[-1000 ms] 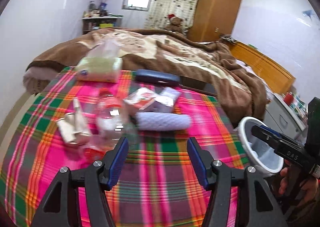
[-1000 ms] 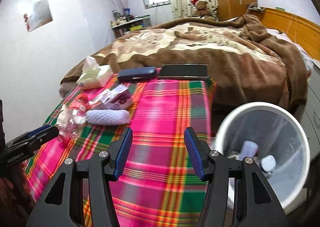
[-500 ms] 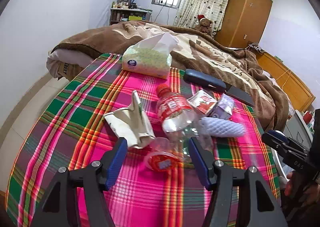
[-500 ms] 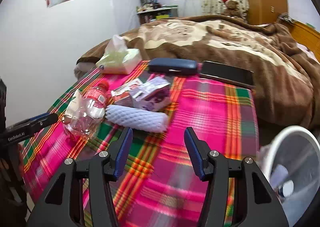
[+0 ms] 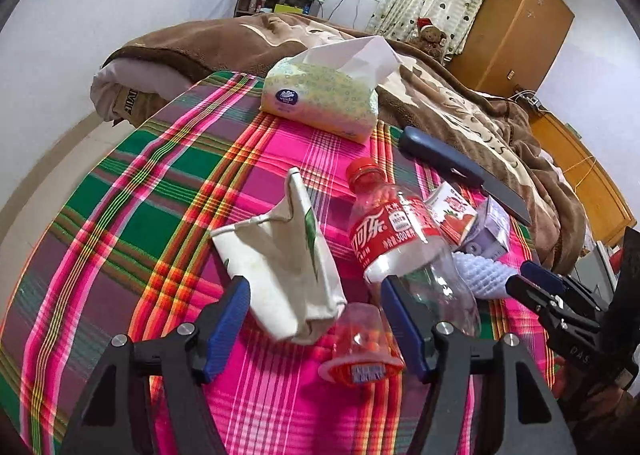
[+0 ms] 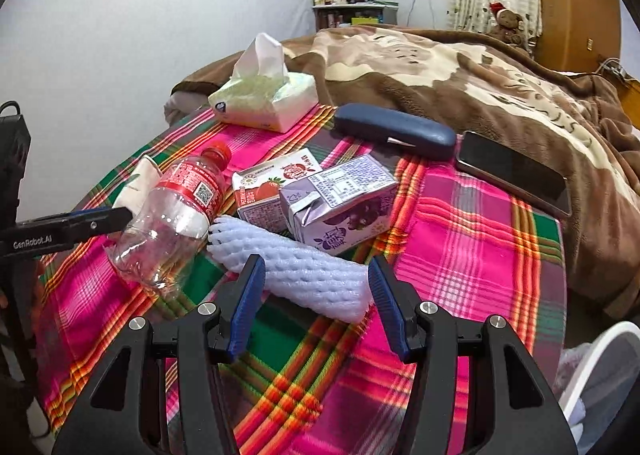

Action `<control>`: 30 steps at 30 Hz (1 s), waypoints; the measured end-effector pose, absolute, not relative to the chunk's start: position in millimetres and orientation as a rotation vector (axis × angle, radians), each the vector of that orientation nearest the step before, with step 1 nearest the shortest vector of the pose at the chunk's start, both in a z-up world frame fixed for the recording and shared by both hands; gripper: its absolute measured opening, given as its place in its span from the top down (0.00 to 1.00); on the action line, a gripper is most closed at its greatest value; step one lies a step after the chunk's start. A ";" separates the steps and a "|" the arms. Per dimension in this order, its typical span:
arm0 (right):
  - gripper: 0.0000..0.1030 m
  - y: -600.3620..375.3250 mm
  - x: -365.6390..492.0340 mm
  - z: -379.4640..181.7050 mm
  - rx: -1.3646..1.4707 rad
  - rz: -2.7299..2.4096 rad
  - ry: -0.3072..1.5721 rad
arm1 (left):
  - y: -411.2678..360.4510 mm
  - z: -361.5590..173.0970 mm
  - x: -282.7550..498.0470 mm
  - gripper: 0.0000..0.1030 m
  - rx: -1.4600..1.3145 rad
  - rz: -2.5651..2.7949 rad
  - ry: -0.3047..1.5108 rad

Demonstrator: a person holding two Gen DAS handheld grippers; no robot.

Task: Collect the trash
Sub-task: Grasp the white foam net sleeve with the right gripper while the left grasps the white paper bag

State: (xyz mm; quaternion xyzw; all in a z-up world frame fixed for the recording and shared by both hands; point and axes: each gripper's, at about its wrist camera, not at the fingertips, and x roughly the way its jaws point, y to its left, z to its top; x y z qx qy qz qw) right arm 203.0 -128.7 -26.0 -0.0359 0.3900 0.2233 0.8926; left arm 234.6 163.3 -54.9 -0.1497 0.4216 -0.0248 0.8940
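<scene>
Left gripper [image 5: 314, 319], fingers released and just widening, is straddling the crumpled paper cup [image 5: 288, 259]; right gripper [image 6: 316, 303], released, is straddling the foam sleeve [image 6: 304, 271].

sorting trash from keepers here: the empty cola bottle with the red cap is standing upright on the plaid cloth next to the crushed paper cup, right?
Not quite. The empty cola bottle is lying on its side, not standing upright; its red cap points toward the tissue pack. The left wrist view shows this plainly. The rest holds: it rests on the plaid cloth next to the crushed paper cup.
</scene>
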 end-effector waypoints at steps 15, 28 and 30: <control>0.46 -94.4 181.5 -16.6 -0.329 0.625 0.802 | 170.8 -70.0 251.7 0.35 -0.296 -0.027 0.931; 0.44 -75.8 199.1 -32.6 -0.389 0.609 0.836 | 174.7 -71.9 259.2 0.35 -0.319 -0.039 0.922; 0.44 -74.3 198.3 -34.7 -0.404 0.595 0.850 | 174.8 -71.9 258.5 0.35 -0.331 -0.036 0.920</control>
